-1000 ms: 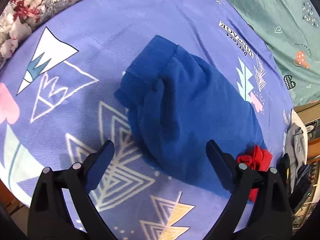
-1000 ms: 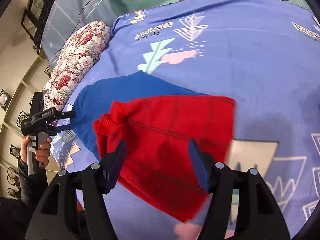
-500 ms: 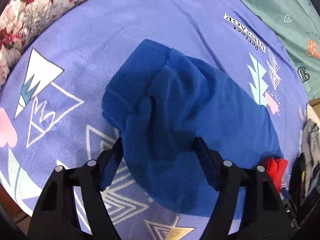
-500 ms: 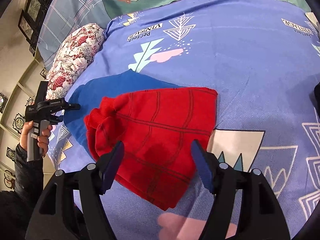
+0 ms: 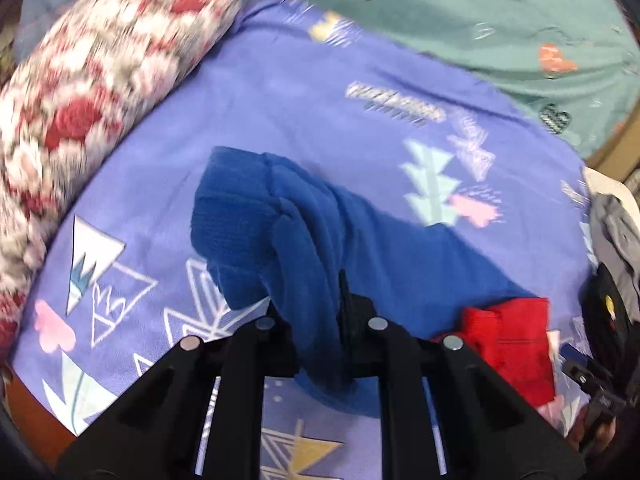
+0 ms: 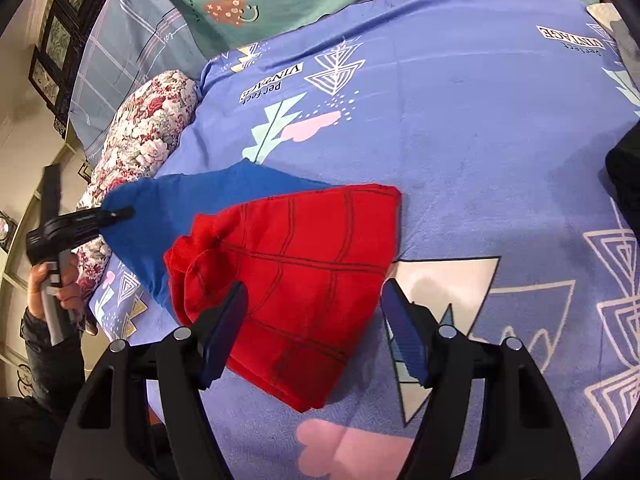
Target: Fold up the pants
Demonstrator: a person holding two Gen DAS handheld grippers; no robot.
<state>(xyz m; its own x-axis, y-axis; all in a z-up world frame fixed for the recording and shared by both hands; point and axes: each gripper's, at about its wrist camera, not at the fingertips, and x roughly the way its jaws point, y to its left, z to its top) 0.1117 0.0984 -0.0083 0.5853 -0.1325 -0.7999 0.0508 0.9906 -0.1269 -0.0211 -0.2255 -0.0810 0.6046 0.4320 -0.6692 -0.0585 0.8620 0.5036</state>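
The pants have a blue half [image 5: 320, 240] and a red half [image 6: 296, 264] with black lines, and lie folded on the blue patterned blanket [image 6: 460, 120]. My left gripper [image 5: 320, 320] is shut on a bunched fold of the blue fabric and lifts it off the blanket; it also shows in the right wrist view [image 6: 116, 214], clamped on the blue edge [image 6: 180, 200]. My right gripper [image 6: 312, 332] is open and empty, just above the near edge of the red half. The red half shows at lower right in the left wrist view [image 5: 508, 344].
A floral bolster pillow [image 5: 92, 80] lies along the blanket's left side. A green sheet [image 5: 480, 12] covers the far end. Grey clothing [image 5: 616, 236] and a dark object [image 6: 626, 176] sit at the right edge. Framed pictures [image 6: 60, 32] hang on the wall.
My left gripper has closed on the blue fabric and raised it, tilting toward the pillow. My right gripper has drawn back a little from the red half, still open.
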